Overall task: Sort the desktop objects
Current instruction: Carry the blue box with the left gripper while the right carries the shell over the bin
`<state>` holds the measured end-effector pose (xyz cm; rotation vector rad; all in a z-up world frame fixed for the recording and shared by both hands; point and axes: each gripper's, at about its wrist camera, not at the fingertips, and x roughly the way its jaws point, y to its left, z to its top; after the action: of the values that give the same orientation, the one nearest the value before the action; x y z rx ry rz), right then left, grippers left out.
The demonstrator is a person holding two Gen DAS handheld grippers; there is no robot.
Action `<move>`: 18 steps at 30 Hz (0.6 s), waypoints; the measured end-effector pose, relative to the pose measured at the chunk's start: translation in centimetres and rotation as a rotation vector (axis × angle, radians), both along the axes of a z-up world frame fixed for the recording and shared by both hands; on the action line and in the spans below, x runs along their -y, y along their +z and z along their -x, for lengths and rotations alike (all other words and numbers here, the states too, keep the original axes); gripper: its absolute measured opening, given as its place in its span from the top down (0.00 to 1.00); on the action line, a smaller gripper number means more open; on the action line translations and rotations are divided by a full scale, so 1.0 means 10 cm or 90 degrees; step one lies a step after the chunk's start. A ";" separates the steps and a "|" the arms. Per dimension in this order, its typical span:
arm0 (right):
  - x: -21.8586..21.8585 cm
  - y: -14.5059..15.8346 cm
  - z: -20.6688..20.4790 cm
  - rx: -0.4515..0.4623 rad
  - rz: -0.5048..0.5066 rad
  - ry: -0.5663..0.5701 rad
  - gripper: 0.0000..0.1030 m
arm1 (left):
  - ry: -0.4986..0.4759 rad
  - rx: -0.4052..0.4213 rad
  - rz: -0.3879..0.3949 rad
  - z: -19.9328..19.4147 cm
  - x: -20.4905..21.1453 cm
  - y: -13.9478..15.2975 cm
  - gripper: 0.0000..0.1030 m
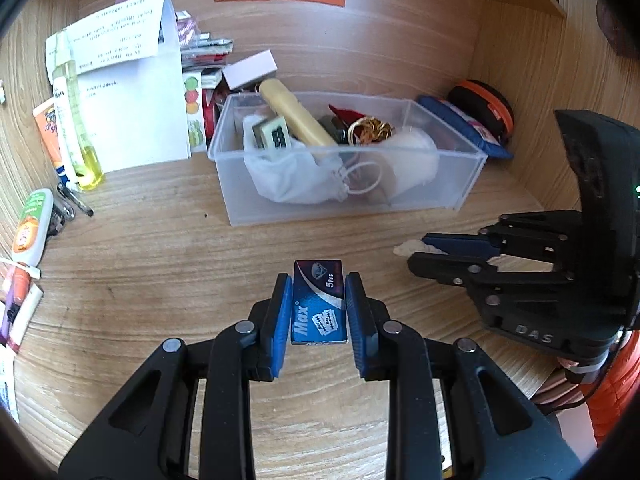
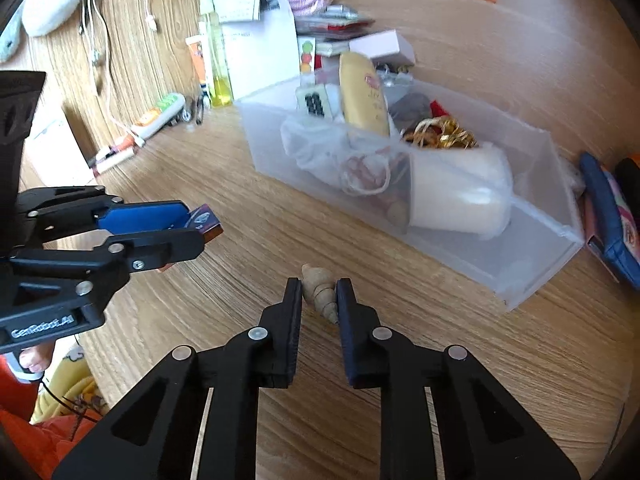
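Note:
My left gripper (image 1: 319,284) is shut on a small blue razor-blade box (image 1: 319,300) marked "Max", held above the wooden desk. It also shows in the right wrist view (image 2: 200,226), with the box (image 2: 205,218) sticking out of its tips. My right gripper (image 2: 319,286) is shut on a beige spiral seashell (image 2: 318,286), just above the desk. In the left wrist view the right gripper (image 1: 416,254) is at the right with the shell (image 1: 408,247) at its tips. A clear plastic bin (image 1: 460,172) holding several items stands behind both grippers.
The bin (image 2: 532,276) holds a gold tube (image 1: 298,116), a white pouch, a white cup and gold trinkets. Papers, bottles and tubes (image 1: 30,224) crowd the left back. A blue pouch (image 1: 464,126) and a black-orange case lie at the right wall.

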<state>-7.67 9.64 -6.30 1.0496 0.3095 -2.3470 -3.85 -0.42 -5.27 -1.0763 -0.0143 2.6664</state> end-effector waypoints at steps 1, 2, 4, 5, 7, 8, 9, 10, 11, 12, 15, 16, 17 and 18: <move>-0.02 0.05 -0.02 -0.006 0.007 0.000 0.85 | 0.000 -0.003 0.000 0.01 0.00 0.02 0.75; -0.03 0.09 -0.03 -0.011 0.011 -0.001 0.85 | -0.001 -0.006 -0.001 0.01 -0.01 0.05 0.75; -0.06 0.16 -0.06 -0.021 0.019 -0.003 0.85 | -0.002 -0.013 -0.001 0.03 -0.03 0.10 0.75; -0.08 0.20 -0.08 -0.027 0.023 -0.004 0.85 | -0.003 -0.017 -0.001 0.03 -0.04 0.13 0.75; -0.12 0.29 -0.12 -0.039 0.030 -0.006 0.85 | -0.005 -0.027 0.003 0.05 -0.08 0.18 0.75; -0.13 0.32 -0.14 -0.045 0.031 -0.007 0.85 | -0.007 -0.032 0.003 0.06 -0.09 0.21 0.75; -0.15 0.36 -0.15 -0.052 0.032 -0.008 0.85 | -0.008 -0.036 0.003 0.07 -0.11 0.24 0.75; -0.17 0.38 -0.16 -0.057 0.034 -0.010 0.85 | -0.010 -0.042 0.005 0.09 -0.13 0.28 0.75; -0.19 0.41 -0.17 -0.061 0.037 -0.011 0.85 | -0.012 -0.046 0.007 0.10 -0.14 0.30 0.75; -0.21 0.44 -0.18 -0.066 0.039 -0.013 0.85 | -0.012 -0.050 0.007 0.11 -0.15 0.33 0.75; -0.29 0.53 -0.17 -0.079 0.047 -0.029 0.85 | -0.015 -0.062 0.005 0.16 -0.18 0.43 0.75; -0.32 0.56 -0.16 -0.082 0.054 -0.032 0.85 | -0.016 -0.065 0.005 0.18 -0.19 0.46 0.75; -0.36 0.59 -0.15 -0.084 0.059 -0.035 0.85 | -0.017 -0.068 0.004 0.20 -0.19 0.49 0.75; -0.38 0.62 -0.13 -0.088 0.063 -0.041 0.85 | -0.018 -0.071 0.004 0.23 -0.19 0.52 0.75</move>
<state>-6.34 13.46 -0.13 0.8643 0.2122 -2.4708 -6.19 1.52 -0.08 -0.9223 0.0308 2.6987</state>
